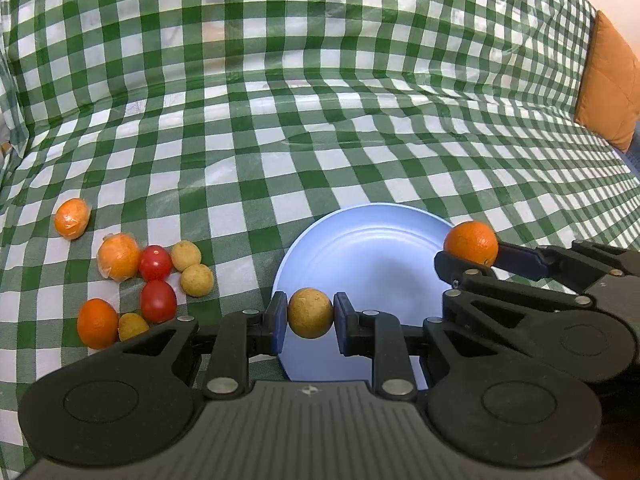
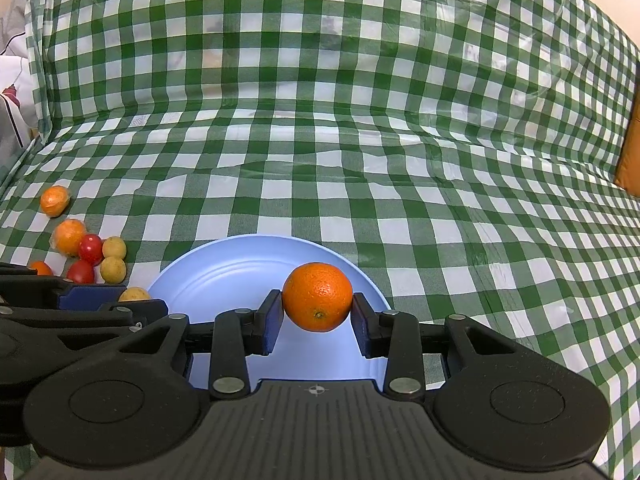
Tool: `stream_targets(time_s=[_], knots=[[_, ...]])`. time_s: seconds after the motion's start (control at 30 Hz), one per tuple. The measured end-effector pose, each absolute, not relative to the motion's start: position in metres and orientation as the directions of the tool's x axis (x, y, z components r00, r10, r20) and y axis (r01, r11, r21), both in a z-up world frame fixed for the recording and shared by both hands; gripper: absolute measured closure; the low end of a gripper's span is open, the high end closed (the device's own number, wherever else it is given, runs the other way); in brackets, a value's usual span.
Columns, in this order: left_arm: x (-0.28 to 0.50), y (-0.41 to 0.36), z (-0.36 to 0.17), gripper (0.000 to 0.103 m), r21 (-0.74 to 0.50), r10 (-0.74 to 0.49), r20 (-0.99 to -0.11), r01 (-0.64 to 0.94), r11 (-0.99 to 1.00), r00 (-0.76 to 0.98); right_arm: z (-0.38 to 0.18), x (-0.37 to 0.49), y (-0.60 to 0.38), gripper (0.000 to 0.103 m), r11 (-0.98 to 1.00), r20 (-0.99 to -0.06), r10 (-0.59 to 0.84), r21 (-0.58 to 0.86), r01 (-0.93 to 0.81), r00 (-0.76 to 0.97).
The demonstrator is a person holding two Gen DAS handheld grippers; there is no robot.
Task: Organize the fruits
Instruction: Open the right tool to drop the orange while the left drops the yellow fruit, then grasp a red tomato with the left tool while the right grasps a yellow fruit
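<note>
My left gripper (image 1: 310, 318) is shut on a tan round fruit (image 1: 310, 319) and holds it over the near left rim of the light blue plate (image 1: 372, 264). My right gripper (image 2: 317, 312) is shut on an orange (image 2: 317, 297) above the same plate (image 2: 232, 276); the orange also shows in the left wrist view (image 1: 471, 243) at the plate's right rim. A cluster of loose fruit lies left of the plate: oranges (image 1: 119, 256), two red tomatoes (image 1: 155, 263) and tan round fruits (image 1: 196, 280). The plate holds no fruit.
A green-and-white checked cloth (image 1: 320, 120) covers the seat and backrest. An orange cushion (image 1: 608, 84) stands at the far right. One wrapped orange (image 1: 71, 218) lies apart at the far left. A white garment (image 2: 12, 108) shows at the left edge.
</note>
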State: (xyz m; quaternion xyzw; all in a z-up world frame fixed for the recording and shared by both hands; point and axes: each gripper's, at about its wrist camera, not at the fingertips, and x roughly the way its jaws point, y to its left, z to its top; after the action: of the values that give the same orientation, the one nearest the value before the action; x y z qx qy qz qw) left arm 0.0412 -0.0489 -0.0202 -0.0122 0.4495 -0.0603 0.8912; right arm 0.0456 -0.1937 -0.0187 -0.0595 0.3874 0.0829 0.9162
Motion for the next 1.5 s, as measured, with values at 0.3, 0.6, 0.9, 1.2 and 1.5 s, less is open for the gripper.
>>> stream_targets(time_s=[0.3, 0.6, 0.9, 1.2, 1.5], knots=[[0.038, -0.047, -0.016, 0.076, -0.108, -0.153, -0.786, 0.110, 0.988, 0.599, -0.024, 0.043, -0.199, 0.060, 0.984, -0.713, 0.079, -0.056, -0.170, 0.696], [0.037, -0.047, -0.016, 0.073, -0.118, -0.167, -0.786, 0.121, 0.986, 0.596, -0.024, 0.041, -0.196, 0.052, 0.987, -0.702, 0.046, -0.079, -0.142, 0.711], [0.037, -0.046, -0.015, 0.067, -0.124, -0.174, -0.786, 0.124, 0.985, 0.594, -0.025, 0.039, -0.202, 0.037, 0.995, -0.690, -0.005, -0.075, -0.064, 0.723], [0.040, -0.027, -0.009, 0.092, -0.146, -0.168, -0.792, 0.085, 0.986, 0.587, -0.023, 0.037, -0.187, 0.037, 0.996, -0.676, 0.010, -0.060, -0.068, 0.737], [0.053, 0.030, 0.004, 0.092, -0.194, -0.130, -0.784, -0.041, 0.980, 0.607, -0.023, 0.037, -0.168, 0.059, 0.993, -0.672, 0.067, -0.027, -0.115, 0.737]])
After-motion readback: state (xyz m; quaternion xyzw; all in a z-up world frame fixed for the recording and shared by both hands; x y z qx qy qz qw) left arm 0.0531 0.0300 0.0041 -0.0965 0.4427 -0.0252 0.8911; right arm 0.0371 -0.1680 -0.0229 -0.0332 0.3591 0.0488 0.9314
